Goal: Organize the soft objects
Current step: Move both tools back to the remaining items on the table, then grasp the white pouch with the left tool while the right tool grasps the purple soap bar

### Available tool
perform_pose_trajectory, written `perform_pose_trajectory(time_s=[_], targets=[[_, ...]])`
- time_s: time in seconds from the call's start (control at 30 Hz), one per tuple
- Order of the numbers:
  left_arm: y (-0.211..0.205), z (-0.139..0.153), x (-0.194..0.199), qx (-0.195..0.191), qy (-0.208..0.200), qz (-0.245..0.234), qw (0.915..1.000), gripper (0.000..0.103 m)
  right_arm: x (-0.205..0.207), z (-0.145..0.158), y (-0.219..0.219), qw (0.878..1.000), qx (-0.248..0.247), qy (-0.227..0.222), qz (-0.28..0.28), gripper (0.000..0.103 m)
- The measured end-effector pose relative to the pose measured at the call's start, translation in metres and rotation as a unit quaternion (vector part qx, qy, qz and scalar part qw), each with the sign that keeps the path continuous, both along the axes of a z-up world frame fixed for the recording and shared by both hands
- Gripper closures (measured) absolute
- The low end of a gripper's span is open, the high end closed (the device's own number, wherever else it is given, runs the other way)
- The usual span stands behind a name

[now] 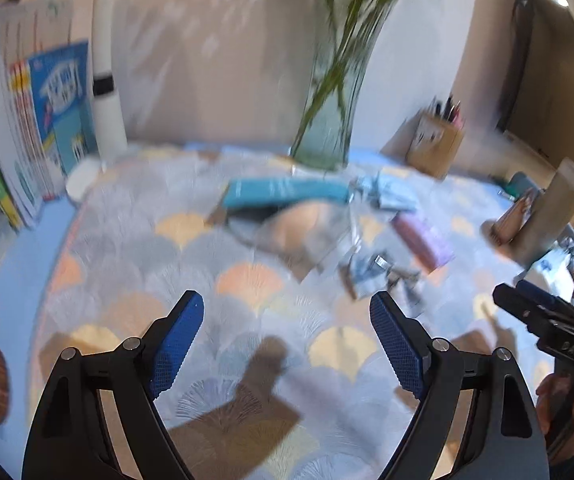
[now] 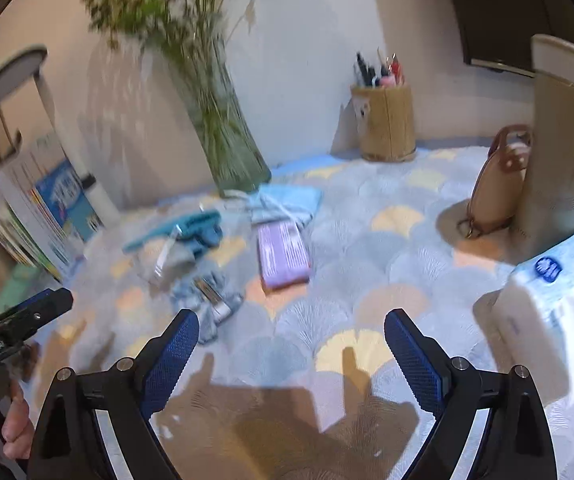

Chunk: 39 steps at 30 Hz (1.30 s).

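Note:
Soft items lie in a loose pile on the patterned tablecloth (image 1: 135, 248): a teal pack (image 1: 287, 194), a peach item in clear wrap (image 1: 303, 224), a light blue cloth (image 1: 391, 194), a purple pack (image 1: 423, 240) and a blue-grey crumpled piece (image 1: 379, 276). In the right wrist view the purple pack (image 2: 283, 252), light blue cloth (image 2: 287, 202), teal item (image 2: 191, 230) and crumpled piece (image 2: 211, 296) show. My left gripper (image 1: 287, 340) is open and empty, short of the pile. My right gripper (image 2: 291, 356) is open and empty above the cloth; it also shows in the left wrist view (image 1: 527, 304).
A glass vase with green stems (image 1: 327, 120) stands behind the pile. Books (image 1: 35, 128) lean at the left. A wooden pen holder (image 2: 385, 120), a tan bag (image 2: 495, 188), a tall grey cylinder (image 2: 559, 152) and a tissue pack (image 2: 551, 300) stand at the right.

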<state>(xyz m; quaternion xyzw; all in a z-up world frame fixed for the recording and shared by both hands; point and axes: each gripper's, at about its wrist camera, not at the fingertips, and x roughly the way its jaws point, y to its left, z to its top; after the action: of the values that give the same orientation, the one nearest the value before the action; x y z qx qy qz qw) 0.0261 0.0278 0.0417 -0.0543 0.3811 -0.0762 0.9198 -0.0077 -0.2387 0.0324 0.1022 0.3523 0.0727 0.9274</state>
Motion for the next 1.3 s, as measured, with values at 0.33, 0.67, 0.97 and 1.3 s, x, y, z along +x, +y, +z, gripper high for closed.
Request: perform_pose_trajectory(time_s=[0.33,0.67,0.97,1.3], targets=[[-0.001,-0.029,0.003,0.001,0.023,0.005,0.9997,0.019,0.009,-0.023,-0.006,0.999,0.004,0.031,-0.013,0.01],[-0.007,0.015,0.015,0.043,0.069,0.011,0.9966,0.019,0.019,0.002,-0.006,0.998,-0.004,0.056,0.002,0.01],[-0.036,0.008,0.078,0.0,0.053,-0.015,0.9985,0.019,0.085,0.005,0.019,0.994,-0.055,0.074,0.057,0.01],[-0.01,-0.018,0.085,-0.032,0.001,0.055,0.998,0.021,0.115,-0.026,0.025,0.994,-0.091,0.057,0.03,0.01]])
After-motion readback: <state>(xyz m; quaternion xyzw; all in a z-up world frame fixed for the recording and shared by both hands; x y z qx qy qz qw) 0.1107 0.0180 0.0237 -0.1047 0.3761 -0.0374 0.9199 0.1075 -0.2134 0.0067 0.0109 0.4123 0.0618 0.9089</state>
